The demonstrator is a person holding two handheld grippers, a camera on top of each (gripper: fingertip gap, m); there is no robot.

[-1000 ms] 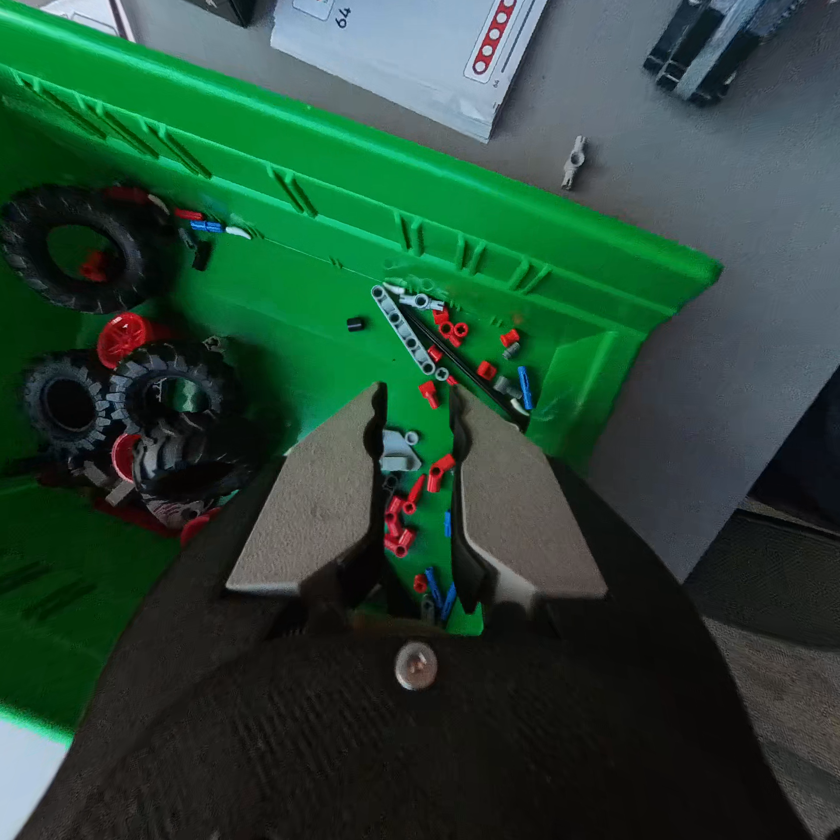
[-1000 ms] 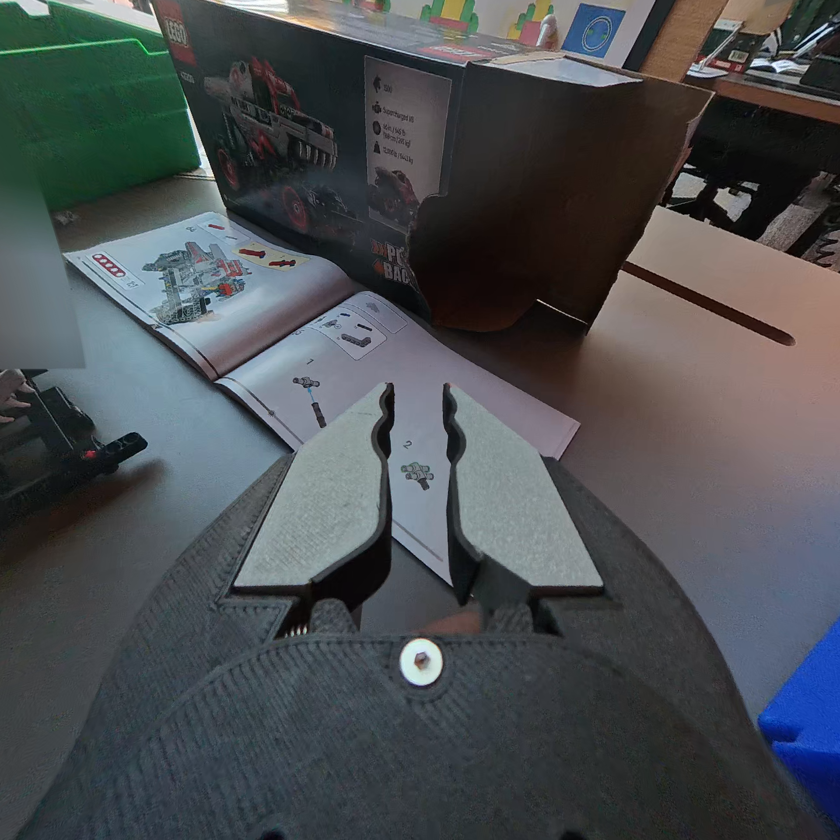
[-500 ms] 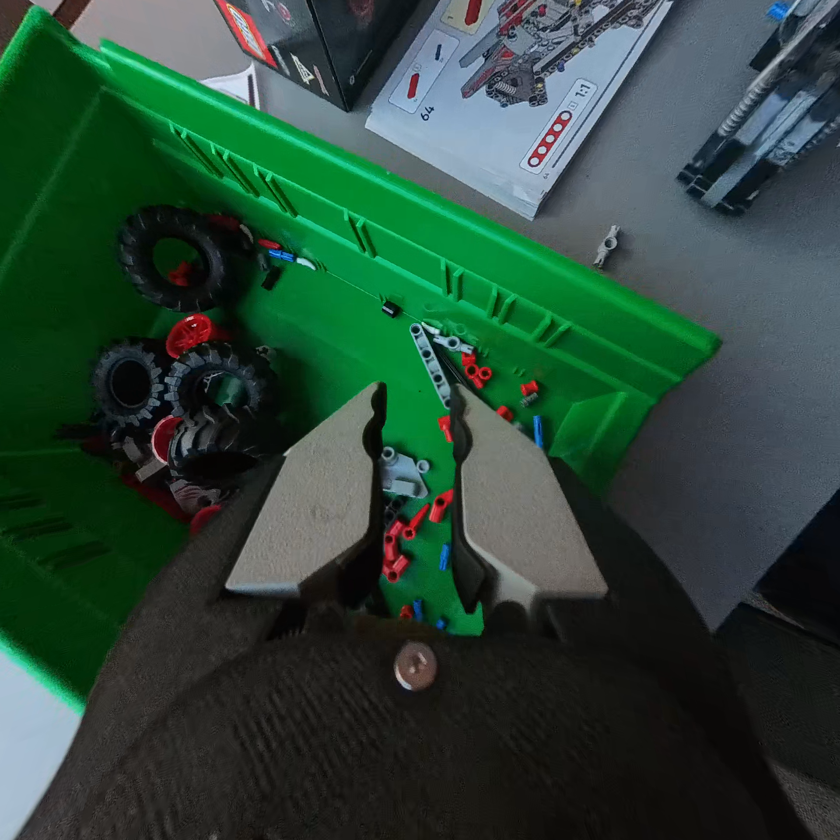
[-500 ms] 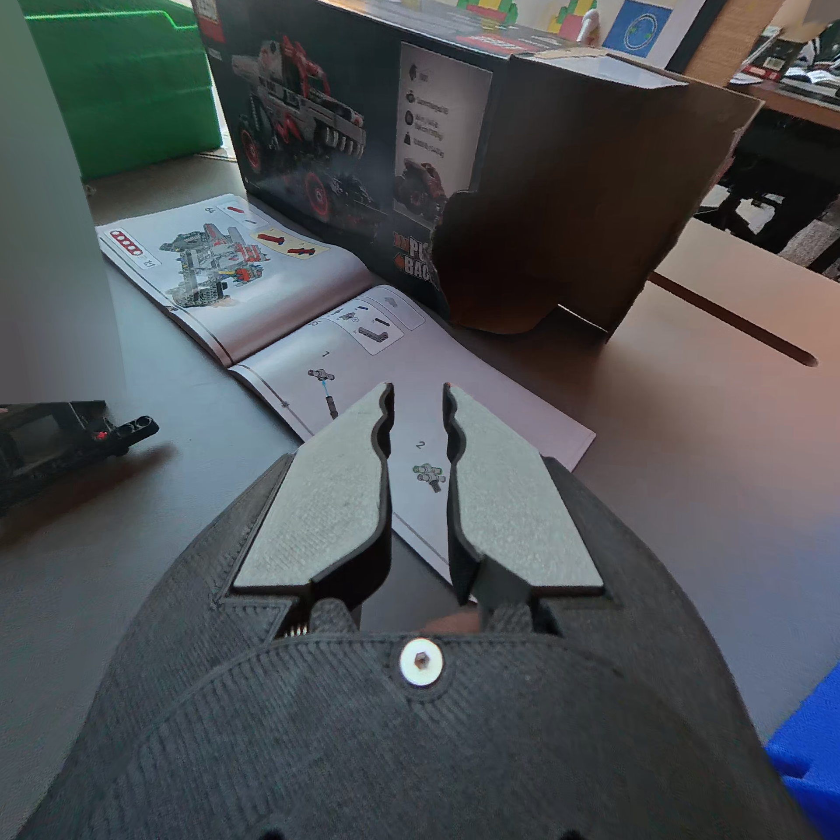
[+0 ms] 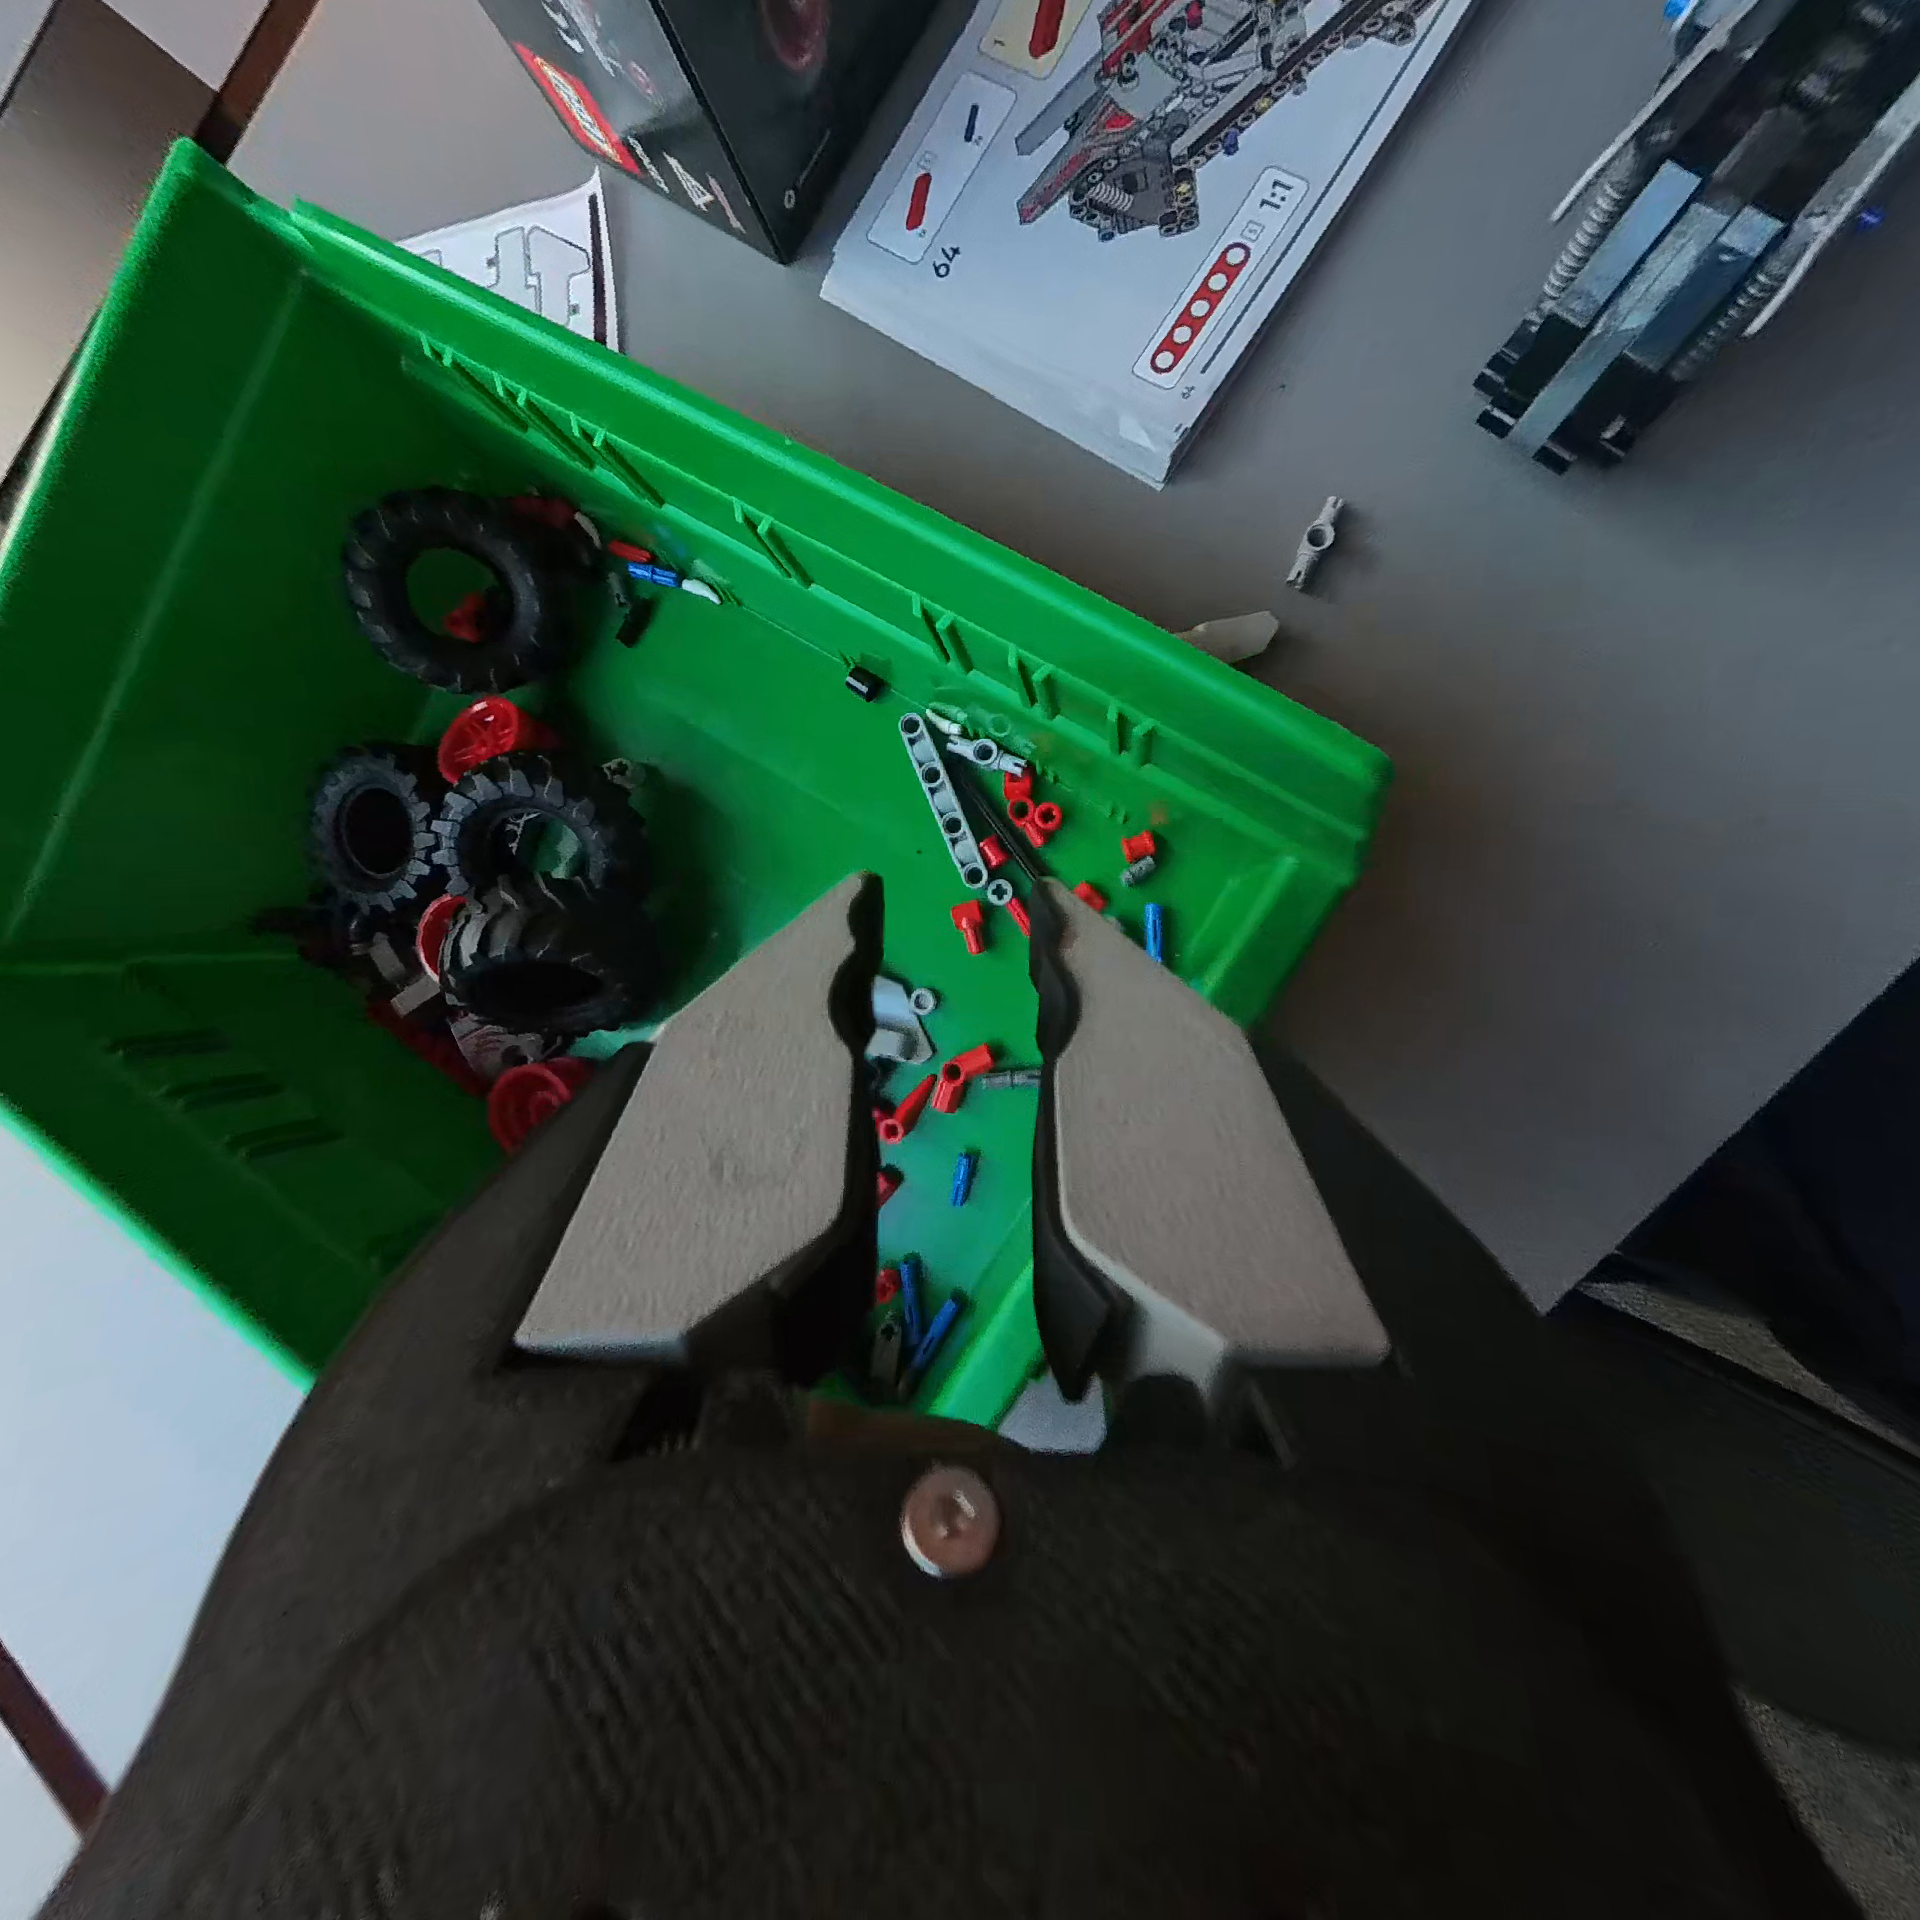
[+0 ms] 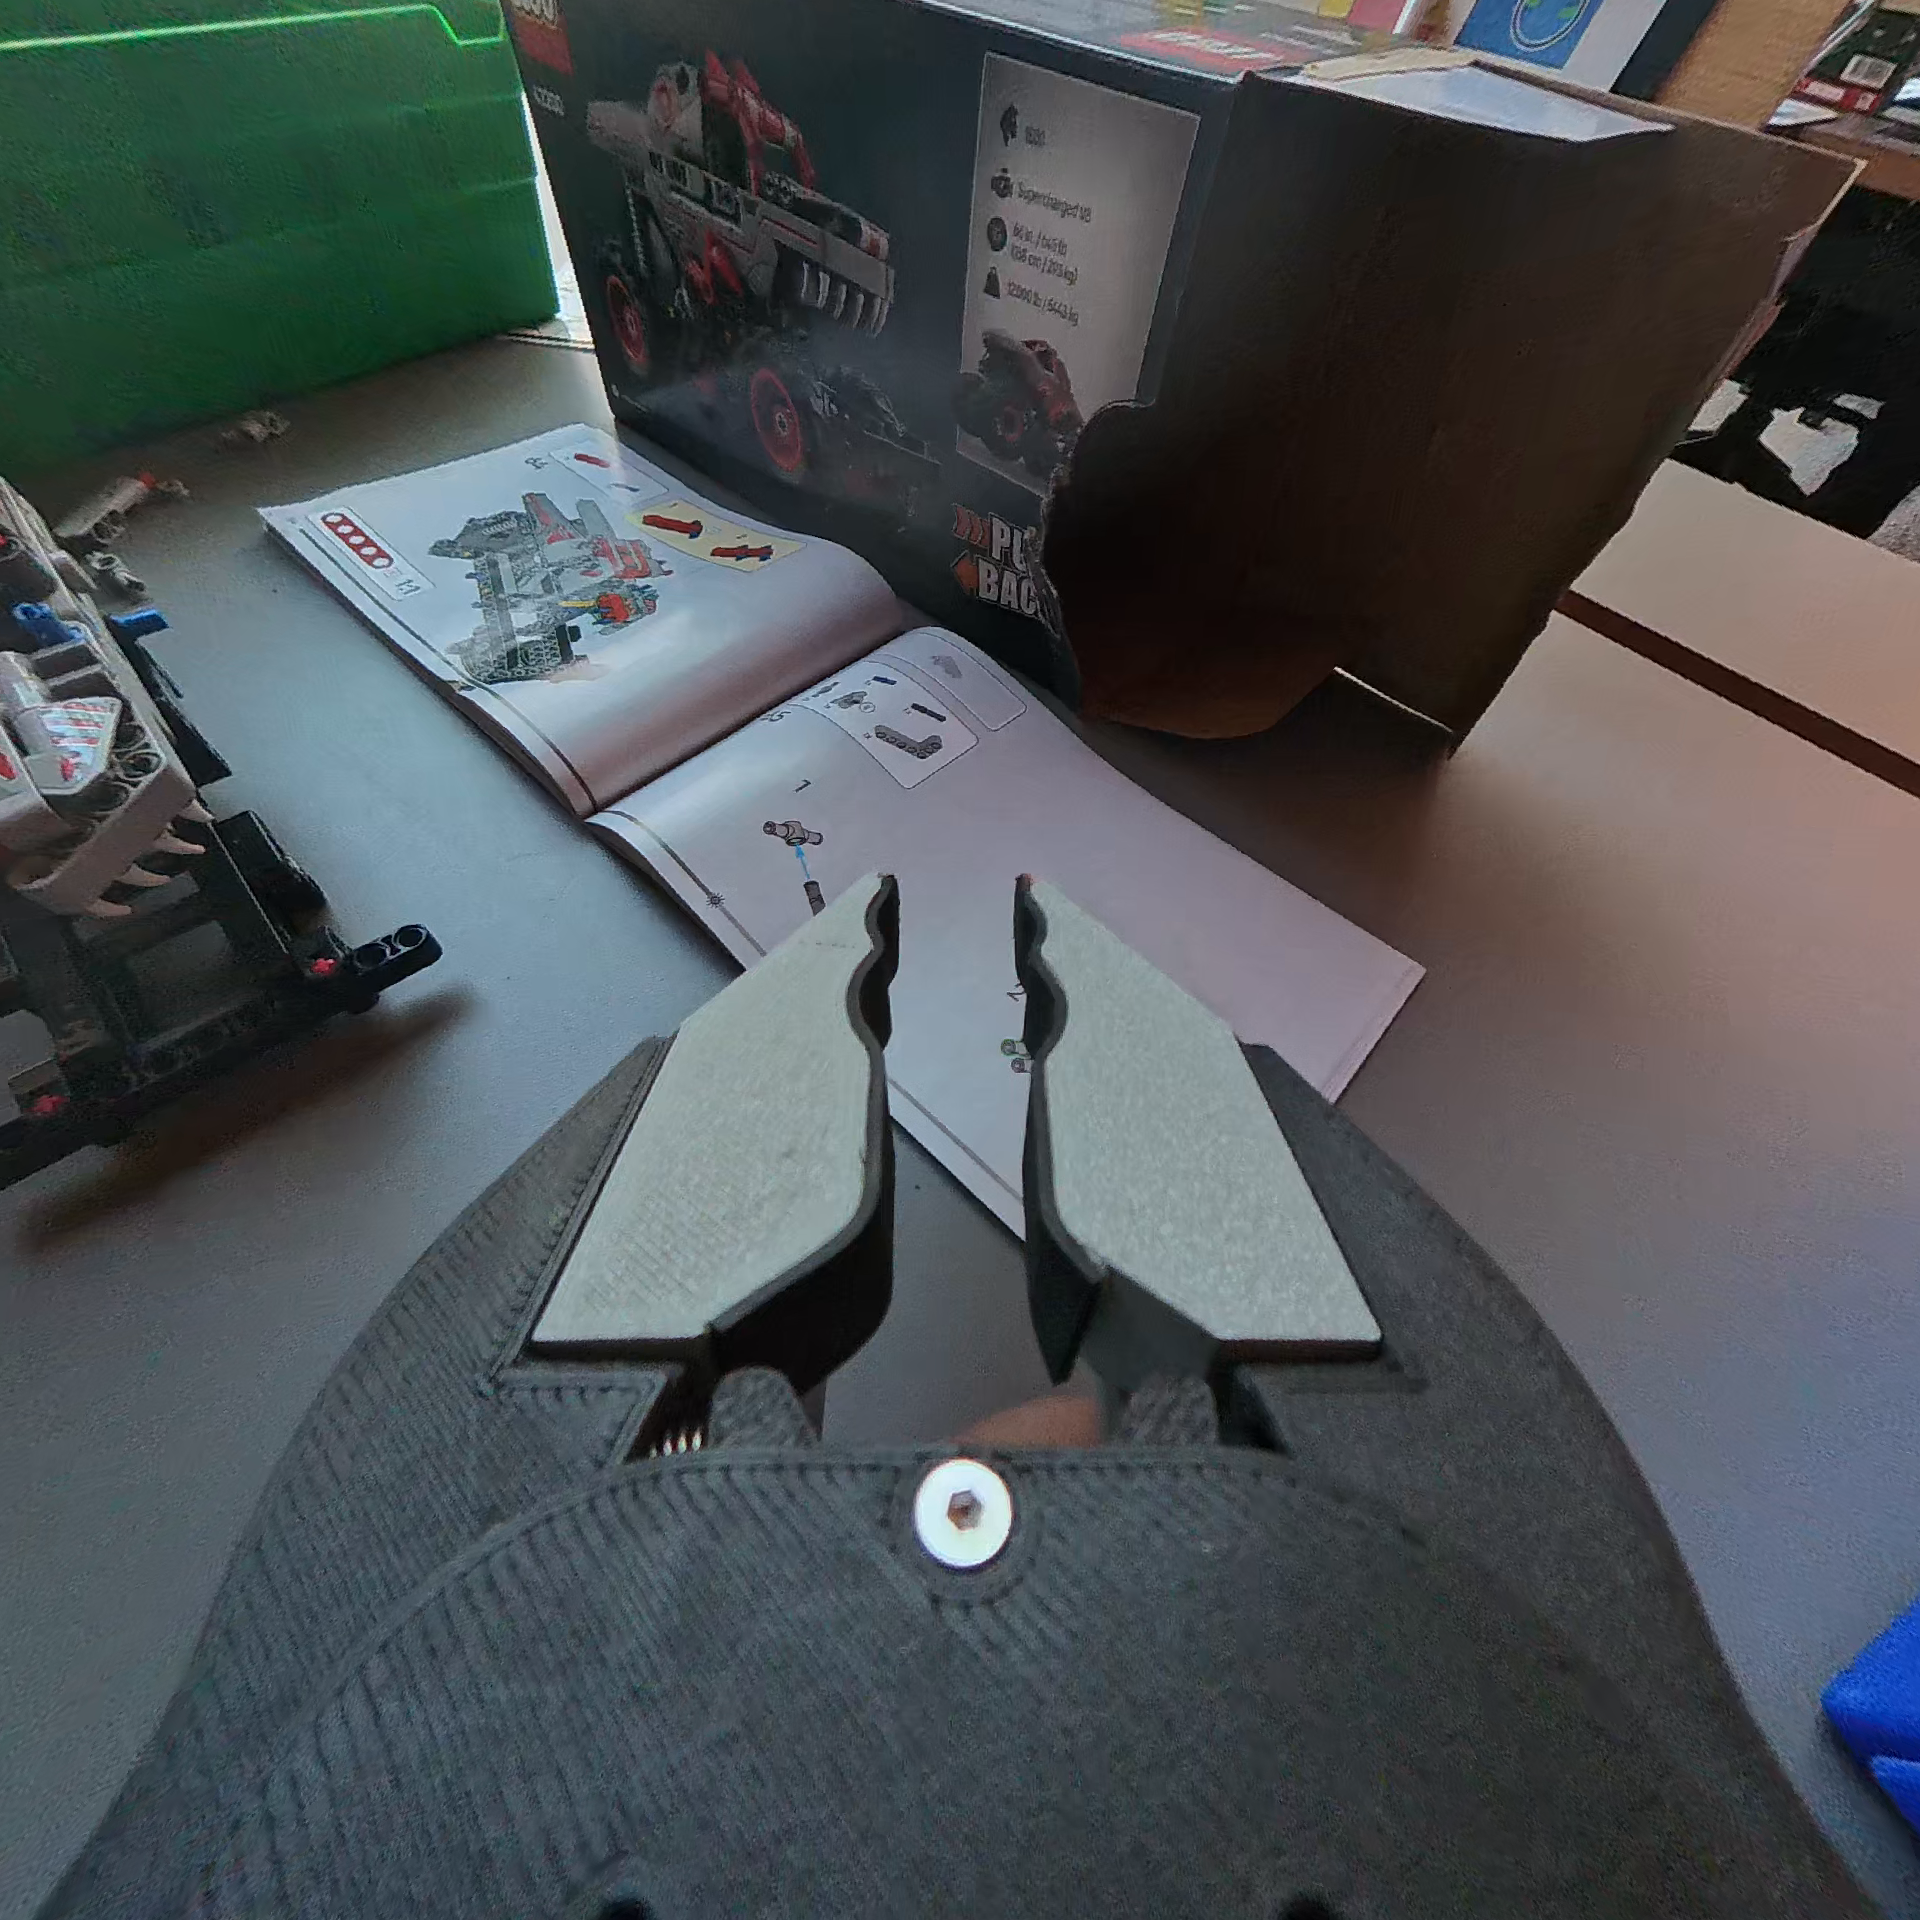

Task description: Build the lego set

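My left gripper [image 5: 951, 896] is open and empty, held above a green bin [image 5: 1049, 613]. The bin holds black tyres [image 5: 447, 587], red hubs [image 5: 481, 727], a grey beam [image 5: 940, 795] and several small red, blue and grey pins [image 5: 961, 1075]. My right gripper [image 6: 954, 885] is open and empty above the open instruction booklet [image 6: 727, 665], which also shows in the left wrist view [image 5: 1132, 208]. The partly built black and grey model [image 6: 114, 831] stands left of the right gripper and shows in the left wrist view [image 5: 1683, 239].
The dark set box [image 6: 1091, 343] stands behind the booklet. A small grey connector [image 5: 1314, 540] lies on the grey table outside the bin. A blue object [image 6: 1881, 1725] is at the lower right. The table edge [image 5: 1662, 1174] runs right of the bin. The tips of one gripper are about 45 centimetres away from the tips of the other. From my left tips it is roughly 15 centimetres to the small grey connector [image 5: 1314, 540]; from my right, 30 centimetres.
My left gripper has pulled up and back from the bin, so more of the bin, booklet and box show. My right gripper has swung left, bringing the model into view. Both stay open.
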